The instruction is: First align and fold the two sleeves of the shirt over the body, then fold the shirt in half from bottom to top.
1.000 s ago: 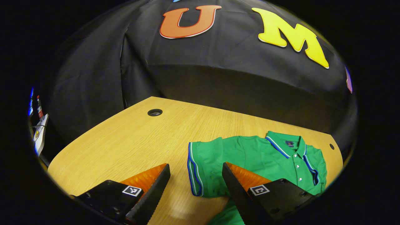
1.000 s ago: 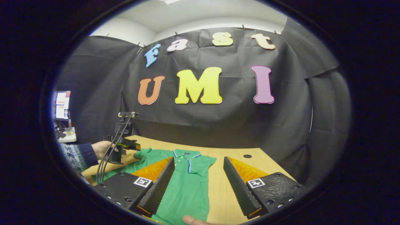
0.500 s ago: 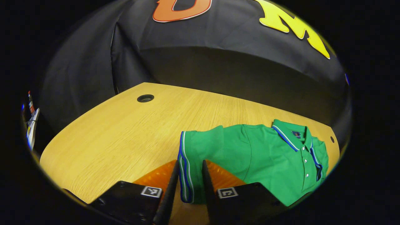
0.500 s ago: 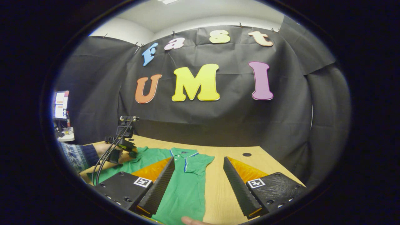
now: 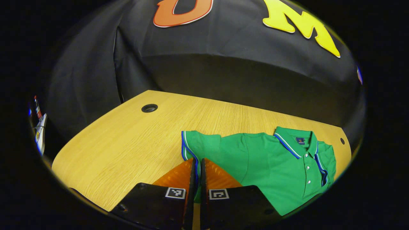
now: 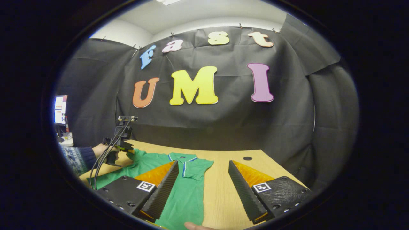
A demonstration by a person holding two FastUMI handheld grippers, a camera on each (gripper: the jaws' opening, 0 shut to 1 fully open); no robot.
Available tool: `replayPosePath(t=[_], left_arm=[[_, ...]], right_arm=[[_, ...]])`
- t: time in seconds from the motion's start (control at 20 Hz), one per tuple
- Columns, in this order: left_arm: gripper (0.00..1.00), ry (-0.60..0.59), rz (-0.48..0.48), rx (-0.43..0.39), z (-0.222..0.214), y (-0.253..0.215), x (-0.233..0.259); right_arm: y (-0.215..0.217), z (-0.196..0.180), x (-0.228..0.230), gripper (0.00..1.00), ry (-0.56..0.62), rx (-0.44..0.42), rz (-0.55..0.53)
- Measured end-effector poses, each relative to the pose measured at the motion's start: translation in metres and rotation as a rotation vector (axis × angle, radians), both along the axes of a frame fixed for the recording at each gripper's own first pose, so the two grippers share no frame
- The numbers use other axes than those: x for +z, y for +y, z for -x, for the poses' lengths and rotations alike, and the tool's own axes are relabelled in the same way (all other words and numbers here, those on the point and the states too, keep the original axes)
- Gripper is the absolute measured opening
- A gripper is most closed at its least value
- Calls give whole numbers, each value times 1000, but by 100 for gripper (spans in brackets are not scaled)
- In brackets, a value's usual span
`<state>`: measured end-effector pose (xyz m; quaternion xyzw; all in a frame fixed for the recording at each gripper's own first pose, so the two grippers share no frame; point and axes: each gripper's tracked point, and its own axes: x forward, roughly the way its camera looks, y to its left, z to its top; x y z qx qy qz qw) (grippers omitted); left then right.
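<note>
Pinching sleeve (image 5: 199, 150) | left hand-held gripper (image 5: 197, 166) closed | right hand-held gripper (image 6: 203, 171) wide apart

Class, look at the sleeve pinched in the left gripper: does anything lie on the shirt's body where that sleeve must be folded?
Nothing visible does. The left gripper is shut on the sleeve, and the shirt body beside it lies bare up to the collar.

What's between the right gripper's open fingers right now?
In the right gripper view, the right gripper hangs open over the shirt's side edge and bare table; nothing is gripped.
</note>
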<state>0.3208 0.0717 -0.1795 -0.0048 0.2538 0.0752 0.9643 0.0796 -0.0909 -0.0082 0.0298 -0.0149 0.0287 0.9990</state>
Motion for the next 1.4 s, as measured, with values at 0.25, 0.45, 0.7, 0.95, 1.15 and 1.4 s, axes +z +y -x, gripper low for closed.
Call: replayPosePath(t=[0.25, 0.45, 0.7, 0.95, 1.15, 1.4], left_arm=[[14, -15, -52, -51, -5, -35, 17], [24, -14, 62, -149, -1, -103, 25], [100, -109, 77, -271, 31, -178, 86], [100, -212, -16, -286, 69, -190, 140], [100, -232, 20, -306, 127, -179, 156], [100, -269, -5, -281, 196, -127, 139]], right_arm=[[-9, -3, -2, 96, 4, -12, -16], [-16, -4, 1, 95, 3, -23, -29], [-22, -4, 2, 94, 8, -36, -44], [-25, 5, 13, 94, -7, -52, -26], [-15, 22, 27, 94, 7, -16, -85], [8, 44, 51, 96, -44, 26, -69]])
